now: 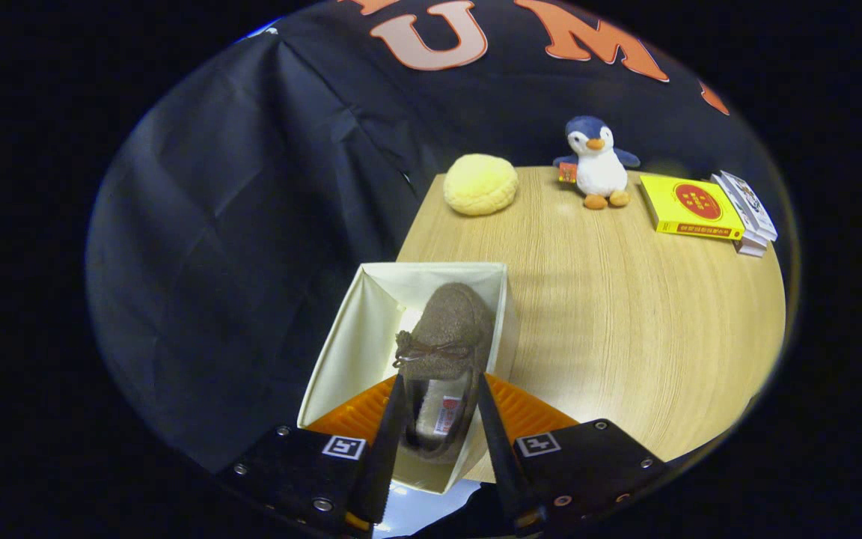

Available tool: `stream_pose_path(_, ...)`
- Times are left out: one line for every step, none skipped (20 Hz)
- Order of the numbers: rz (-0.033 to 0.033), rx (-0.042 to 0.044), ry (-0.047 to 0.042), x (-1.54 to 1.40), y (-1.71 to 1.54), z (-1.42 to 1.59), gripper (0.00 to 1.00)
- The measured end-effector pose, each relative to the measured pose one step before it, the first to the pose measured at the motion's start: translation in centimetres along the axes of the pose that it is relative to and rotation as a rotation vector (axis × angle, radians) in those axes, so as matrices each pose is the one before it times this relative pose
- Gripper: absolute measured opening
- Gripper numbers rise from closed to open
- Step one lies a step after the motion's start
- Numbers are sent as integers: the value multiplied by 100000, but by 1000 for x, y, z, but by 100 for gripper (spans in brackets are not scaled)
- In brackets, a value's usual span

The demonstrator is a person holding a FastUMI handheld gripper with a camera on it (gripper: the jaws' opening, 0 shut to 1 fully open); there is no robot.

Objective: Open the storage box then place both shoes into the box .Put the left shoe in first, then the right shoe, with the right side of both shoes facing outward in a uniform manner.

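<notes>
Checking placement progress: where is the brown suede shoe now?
The brown suede shoe sits inside the open cream fabric box, its heel between the gripper fingers.

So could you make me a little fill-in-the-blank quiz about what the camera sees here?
1. The gripper has its two fingers on either side of a brown ____.
2. The shoe sits inside the open cream ____.
3. On the wooden table, the plush penguin stands between a yellow cushion and a yellow ____.

Missing words: shoe; box; book
</notes>
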State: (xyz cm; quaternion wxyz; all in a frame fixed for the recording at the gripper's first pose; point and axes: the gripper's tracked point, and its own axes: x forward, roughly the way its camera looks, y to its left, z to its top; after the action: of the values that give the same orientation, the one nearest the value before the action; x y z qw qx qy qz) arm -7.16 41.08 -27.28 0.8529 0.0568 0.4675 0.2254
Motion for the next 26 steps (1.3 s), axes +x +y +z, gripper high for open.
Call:
stream_pose_path(1600,-1437,-3397,-1518,-426,920,61)
stream_pose_path(1185,-1465,-4360,-1656,-759,1121,67)
stream_pose_path(829,-1451,-4296,-1594,-738,1076,70)
stream_pose_path(106,-1457,-4736,-1510,-851,1249,76)
stream_pose_path(-309,-1523,-4934,-1491,-1116,1344,78)
stream_pose_path(-588,-1393,-4773,-1268,-1271,1128,84)
stream_pose_path(-905,-1405,-4172,-1195,-1521,1170,86)
stream_pose_path(-1052,-2204,-3325,-990,-1610,917,90)
stream_pose_path(-2672,-2086,-3580,-957,-2189,1001,92)
stream_pose_path(-3168,-1657,-4262,-885,-2218,1032,96)
stream_pose_path(-2708,-931,-4938,-958,-2079,1349,97)
stream_pose_path(-2113,-715,-5104,-916,-1618,1275,98)
stream_pose_path(-1505,-380,-5325,-921,-1689,1443,98)
stream_pose_path(-2257,-298,-4703,-951,-1703,1258,98)
stream_pose_path(-2077,-372,-5088,-793,-1912,1595,98)
stream_pose_path(-2682,-236,-5044,-762,-1734,1506,98)
stream_pose_path(-2166,42,-5288,-552,-1619,1538,98)
stream_pose_path(-1364,-796,-5370,-500,-1316,1610,98)
stream_pose_path(-1557,-1254,-5054,-528,-1327,1542,98)
stream_pose_path(-1715,-1679,-4739,-510,-1325,1378,98)
stream_pose_path(-2356,-1015,-3995,-634,-1278,1324,98)
stream_pose_path(-2443,-311,-3387,-491,-1007,1116,98)
stream_pose_path(51,-89,-3546,-499,-403,1149,98)
stream_pose_path(287,-203,-3767,-283,-221,1078,98)
stream_pose_path(11,257,-3198,-487,-526,1209,98)
stream_pose_path(-521,441,-3100,-924,-646,1538,98)
